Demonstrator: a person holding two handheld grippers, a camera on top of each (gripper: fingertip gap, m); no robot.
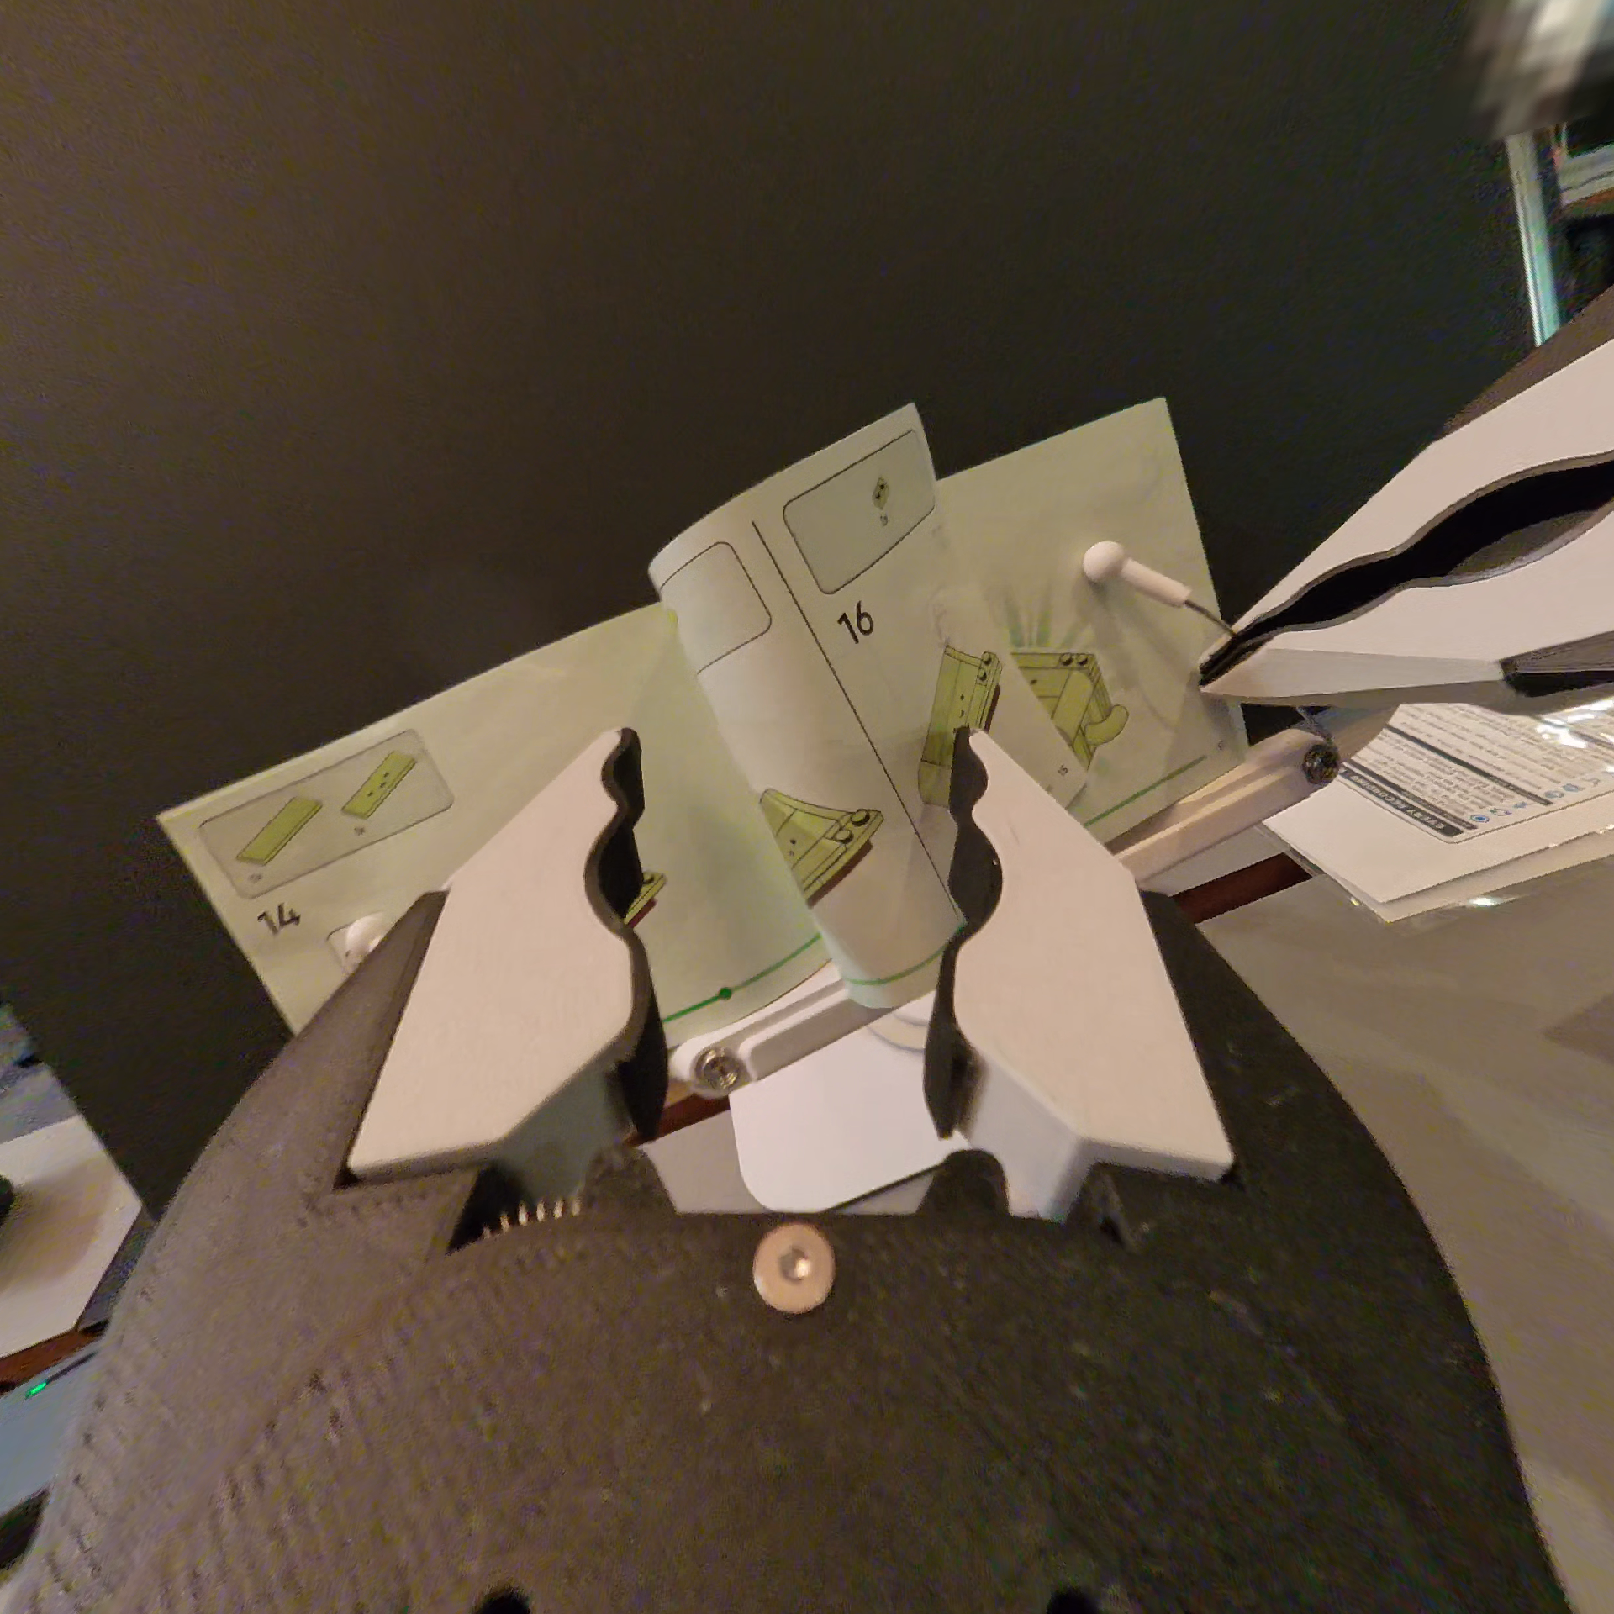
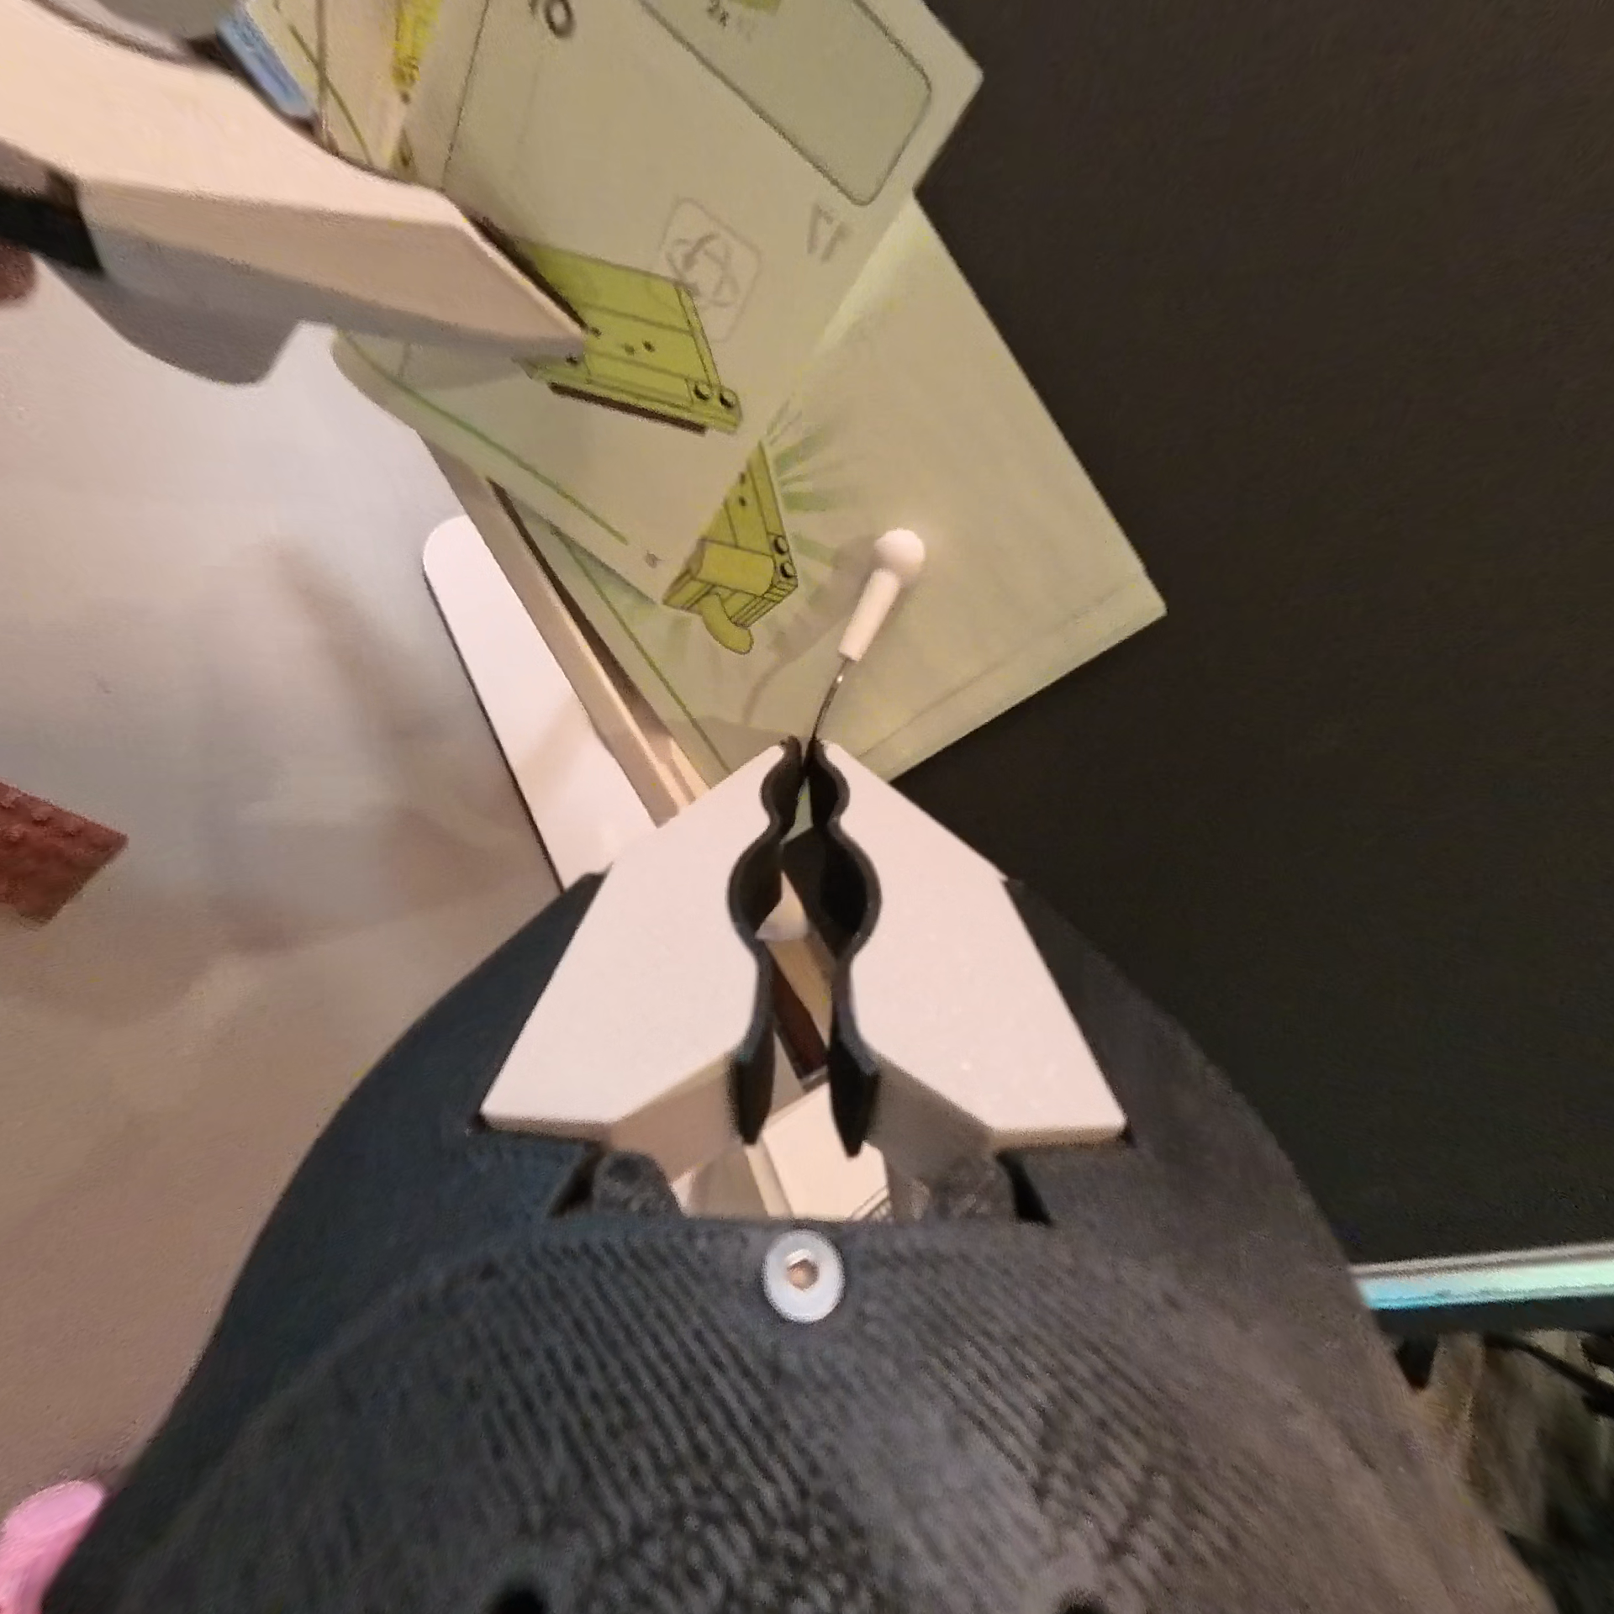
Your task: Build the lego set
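The Lego instruction booklet (image 1: 489, 812) stands open on a white stand (image 1: 1205, 790) against a dark wall. One page (image 1: 786, 699) curls forward from the middle. My left gripper (image 1: 795, 751) is open, with the curled page between its fingers; I cannot tell if a finger touches it. My right gripper (image 2: 803, 753) is shut on the thin wire of the stand's white-tipped page-holder arm (image 2: 889, 581), which lies against the booklet's right page (image 2: 961, 524). The right gripper also shows in the left wrist view (image 1: 1216, 674). A left finger (image 2: 349, 262) shows in the right wrist view.
A brown Lego plate (image 2: 48, 860) lies on the pale table (image 2: 218, 611) at the left. A clear bag with a printed sheet (image 1: 1485, 786) lies right of the stand. A second white-tipped holder arm (image 1: 360, 939) sits at the booklet's left page. A pink object (image 2: 44, 1537) is at the lower left.
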